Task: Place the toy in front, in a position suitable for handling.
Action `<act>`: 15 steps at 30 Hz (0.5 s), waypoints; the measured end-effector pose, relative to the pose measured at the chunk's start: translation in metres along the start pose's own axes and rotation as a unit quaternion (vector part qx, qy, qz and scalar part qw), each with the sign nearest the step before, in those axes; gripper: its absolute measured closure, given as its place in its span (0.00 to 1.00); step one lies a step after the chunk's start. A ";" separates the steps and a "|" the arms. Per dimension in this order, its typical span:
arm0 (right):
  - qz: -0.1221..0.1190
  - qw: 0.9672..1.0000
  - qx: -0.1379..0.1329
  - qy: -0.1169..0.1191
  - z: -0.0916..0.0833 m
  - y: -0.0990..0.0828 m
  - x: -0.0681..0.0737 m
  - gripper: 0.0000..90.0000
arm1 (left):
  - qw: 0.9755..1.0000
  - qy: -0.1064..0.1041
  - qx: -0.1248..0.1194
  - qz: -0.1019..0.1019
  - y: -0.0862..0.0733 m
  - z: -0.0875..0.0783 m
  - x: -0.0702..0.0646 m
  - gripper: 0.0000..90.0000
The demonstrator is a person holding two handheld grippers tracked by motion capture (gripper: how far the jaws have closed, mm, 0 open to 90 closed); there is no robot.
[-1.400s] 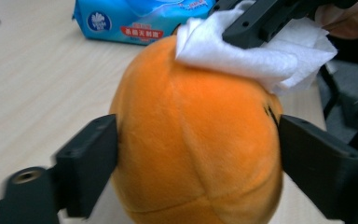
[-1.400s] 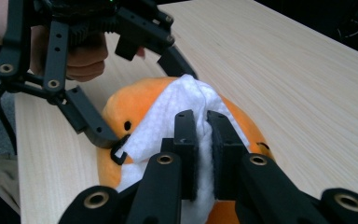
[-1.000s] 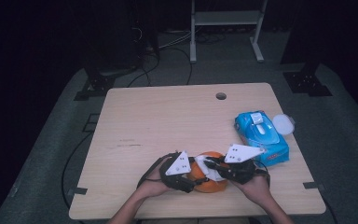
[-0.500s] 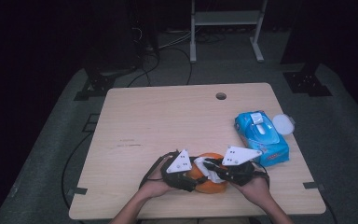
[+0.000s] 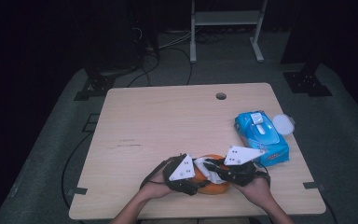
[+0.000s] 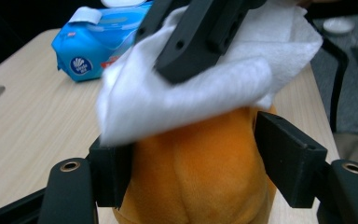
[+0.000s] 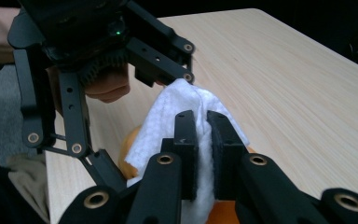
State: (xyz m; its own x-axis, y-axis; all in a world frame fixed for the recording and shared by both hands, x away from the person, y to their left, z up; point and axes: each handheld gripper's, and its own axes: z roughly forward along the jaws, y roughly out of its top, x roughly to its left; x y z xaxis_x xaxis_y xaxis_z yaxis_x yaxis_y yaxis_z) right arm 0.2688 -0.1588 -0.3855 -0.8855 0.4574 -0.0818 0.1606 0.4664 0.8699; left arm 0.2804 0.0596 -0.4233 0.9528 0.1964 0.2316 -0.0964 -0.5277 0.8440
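An orange plush toy (image 5: 216, 188) sits near the table's front edge, between my two grippers. My left gripper (image 5: 196, 183) has its pads pressing on both flanks of the orange plush toy (image 6: 200, 182); its jaws have just been opening a little with the toy still between them. My right gripper (image 5: 210, 169) is shut on a white wipe (image 7: 168, 116), which lies draped over the top of the toy. In the left gripper view the wipe (image 6: 191, 93) hangs from the right gripper (image 6: 200, 32) just above the plush. The toy's underside is hidden.
A blue pack of wet wipes (image 5: 261, 135) lies at the right of the wooden table (image 5: 168, 121), with a white round lid (image 5: 282, 124) beside it. A cable hole (image 5: 221, 96) sits near the far edge. A metal stand (image 5: 223, 23) and cables lie on the floor beyond.
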 end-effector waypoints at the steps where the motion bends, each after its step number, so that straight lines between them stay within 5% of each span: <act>1: 0.001 1.000 0.000 -0.001 -0.001 0.000 -0.001 0.91 | 1.000 -0.001 0.000 -0.001 -0.001 -0.001 0.000 0.36; 6: 0.027 0.999 0.004 -0.023 -0.012 -0.012 -0.020 0.91 | 1.000 -0.013 -0.007 -0.011 -0.006 -0.004 0.004 0.35; 9: 0.036 0.999 0.007 -0.028 -0.015 -0.016 -0.024 0.91 | 0.997 -0.030 -0.016 -0.064 -0.005 -0.003 0.010 0.24; 11: 0.033 0.999 0.009 -0.030 -0.012 -0.015 -0.022 0.91 | 0.992 -0.037 -0.016 -0.117 -0.002 0.000 0.016 0.16; 13: 0.029 0.999 0.003 -0.019 -0.008 -0.013 -0.017 0.91 | 0.991 -0.031 -0.009 -0.127 -0.001 0.003 0.017 0.12; 15: 0.020 1.000 0.003 -0.014 -0.004 -0.009 -0.010 0.91 | 0.993 -0.021 0.004 -0.120 -0.003 0.005 0.015 0.18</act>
State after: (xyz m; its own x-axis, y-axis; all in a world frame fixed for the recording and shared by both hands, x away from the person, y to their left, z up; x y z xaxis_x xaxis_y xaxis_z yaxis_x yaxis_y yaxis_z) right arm 0.2747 -0.1712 -0.3907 -0.8657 0.4968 -0.0614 0.1982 0.4528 0.8693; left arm 0.2965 0.0598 -0.4245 0.9593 0.2823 0.0038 0.1367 -0.4765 0.8685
